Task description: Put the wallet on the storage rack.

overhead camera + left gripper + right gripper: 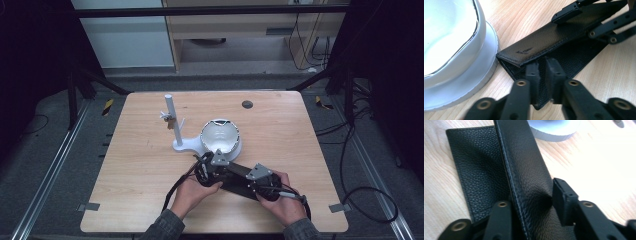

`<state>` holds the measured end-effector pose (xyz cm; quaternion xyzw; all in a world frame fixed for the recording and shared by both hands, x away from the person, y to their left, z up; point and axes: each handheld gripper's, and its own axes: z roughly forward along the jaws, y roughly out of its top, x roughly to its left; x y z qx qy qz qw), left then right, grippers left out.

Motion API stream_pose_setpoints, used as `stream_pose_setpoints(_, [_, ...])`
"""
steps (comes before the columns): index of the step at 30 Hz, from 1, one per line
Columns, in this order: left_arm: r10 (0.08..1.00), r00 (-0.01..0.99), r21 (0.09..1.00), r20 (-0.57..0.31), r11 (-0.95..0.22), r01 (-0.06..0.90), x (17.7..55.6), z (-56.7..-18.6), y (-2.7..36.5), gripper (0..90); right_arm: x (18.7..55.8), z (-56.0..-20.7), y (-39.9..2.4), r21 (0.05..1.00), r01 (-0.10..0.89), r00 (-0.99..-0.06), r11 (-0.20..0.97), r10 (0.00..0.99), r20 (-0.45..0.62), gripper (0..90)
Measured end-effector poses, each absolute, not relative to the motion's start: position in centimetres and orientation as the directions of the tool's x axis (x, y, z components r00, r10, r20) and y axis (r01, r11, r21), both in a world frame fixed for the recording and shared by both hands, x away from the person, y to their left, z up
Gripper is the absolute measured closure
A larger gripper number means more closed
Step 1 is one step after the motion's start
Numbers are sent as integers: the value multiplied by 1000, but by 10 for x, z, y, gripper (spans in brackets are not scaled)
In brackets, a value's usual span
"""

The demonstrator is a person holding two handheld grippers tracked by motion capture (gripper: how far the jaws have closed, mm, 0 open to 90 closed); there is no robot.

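A black leather case (236,183) lies on the wooden table (150,170) just in front of a white bowl (220,136). Its upper flap (524,165) is lifted off the lower flap (479,170). My right gripper (534,205) is shut on the raised flap, which dents against the right pad. From the left gripper view, one of the right gripper's fingers (566,12) rests on top of that flap (549,37). My left gripper (543,75) sits at the near corner of the lower flap, jaws a narrow gap apart, nothing visibly pinched. Both grippers (225,170) (248,176) are held in hands near the table's front.
The bowl (449,37) stands on a round white base (484,72) joined to an upright white post (170,117) with small pegs. A dark round inlay (247,104) marks the table's far side. Cables (175,192) trail from the grippers toward the front edge.
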<state>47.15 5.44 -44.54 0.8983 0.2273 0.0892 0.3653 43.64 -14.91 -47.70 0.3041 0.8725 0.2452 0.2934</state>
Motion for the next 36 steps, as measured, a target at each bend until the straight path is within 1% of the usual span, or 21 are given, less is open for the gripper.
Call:
stream_pose_setpoints(2, [481, 877, 690, 8, -637, 343, 470, -444, 57, 667, 436, -477, -149, 599, 368, -644, 711, 660, -387, 708])
stream_pose_setpoints(4, [499, 866, 690, 19, -633, 350, 469, -442, 61, 527, 436, -476, -150, 591, 341, -646, 731, 639, -418, 759])
stream_pose_setpoints(6, [503, 864, 700, 21, -625, 346, 467, -440, 65, 399, 435, -475, -151, 594, 325, -648, 736, 631, -427, 786])
stream_pose_setpoints(12, [497, 867, 728, 11, -598, 334, 465, -437, 79, 175, 430, -467, -160, 624, 292, -651, 724, 629, -425, 817])
stream_pose_setpoints(15, [494, 870, 734, -4, -589, 338, 468, -438, 84, 152, 427, -463, -167, 657, 287, -649, 697, 646, -402, 825])
stream_pose_setpoints(19, [501, 865, 730, 1, -591, 342, 469, -435, 88, 139, 426, -458, -177, 698, 273, -644, 662, 665, -379, 831])
stream_pose_setpoints(22, [495, 869, 723, -9, -597, 347, 470, -432, 89, 138, 426, -456, -183, 735, 263, -644, 625, 681, -349, 832])
stream_pose_setpoints(24, [477, 879, 715, -2, -613, 335, 471, -427, 88, 134, 425, -453, -186, 756, 261, -642, 600, 693, -328, 832])
stream_pose_setpoints(29, [461, 887, 716, 13, -624, 313, 474, -424, 82, 123, 423, -447, -190, 791, 236, -648, 564, 698, -304, 832])
stream_pose_setpoints(36, [444, 896, 725, 7, -619, 301, 478, -421, 77, 99, 421, -439, -190, 820, 212, -656, 531, 700, -283, 833])
